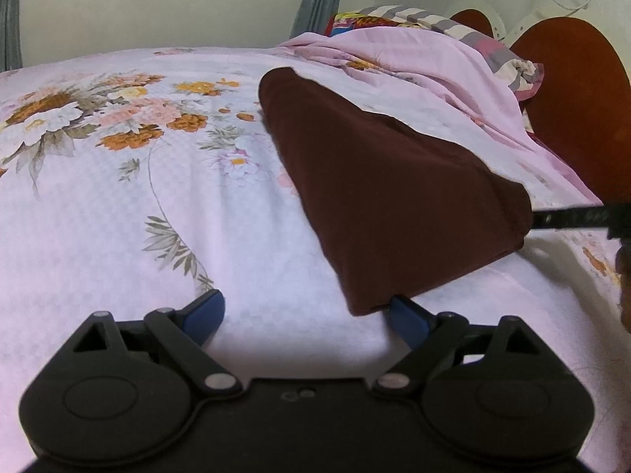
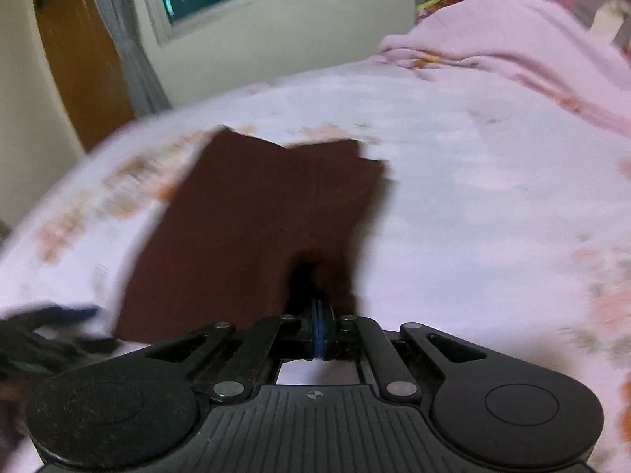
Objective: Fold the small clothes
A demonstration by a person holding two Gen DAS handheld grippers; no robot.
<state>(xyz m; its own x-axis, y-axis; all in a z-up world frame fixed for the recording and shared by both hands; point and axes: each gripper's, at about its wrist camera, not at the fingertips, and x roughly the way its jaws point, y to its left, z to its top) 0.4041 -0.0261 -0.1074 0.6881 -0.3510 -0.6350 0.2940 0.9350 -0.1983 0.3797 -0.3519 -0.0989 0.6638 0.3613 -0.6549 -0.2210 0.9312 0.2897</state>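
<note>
Left tool (image 1: 305, 317): pitched downward over the bed, level in roll, jaws spread wide with nothing between them. Its blue fingertips (image 1: 205, 313) are smooth, rounded pads on black, matte linkage arms with bright metal pivot pins. The right-hand pad sits just beside the nearest corner of the brown garment (image 1: 378, 181); whether they touch cannot be told.

Bedsheet (image 1: 118, 205): pale pink woven fabric with a fine checked texture, printed with orange, pink and white flowers and grey-green leaves. It lies ahead of and below the left tool, mostly flat.

Brown garment: dark reddish-brown, soft, matte cloth, folded into a roughly wedge-shaped panel. It extends from the left tool's right-hand pad forward and to the right. Its right edge is raised off the bedsheet and drawn to a point at the right tool (image 1: 568, 215), which enters from the right frame edge as a thin black bar.

Right tool (image 2: 321, 311): pitched downward, jaws pressed together and pinching the near edge of the brown garment (image 2: 256, 213). The cloth gathers into a dark pucker at the blue pads and spreads forward and left from there as a broad panel with a notched far edge. This view is motion-blurred, so fabric detail is not legible.

Beyond and right of both tools: a rumpled pink blanket (image 1: 414, 63) in soft folds, with a striped pillow (image 1: 501, 51) behind it against a rounded, polished wooden headboard (image 1: 572, 102)
</note>
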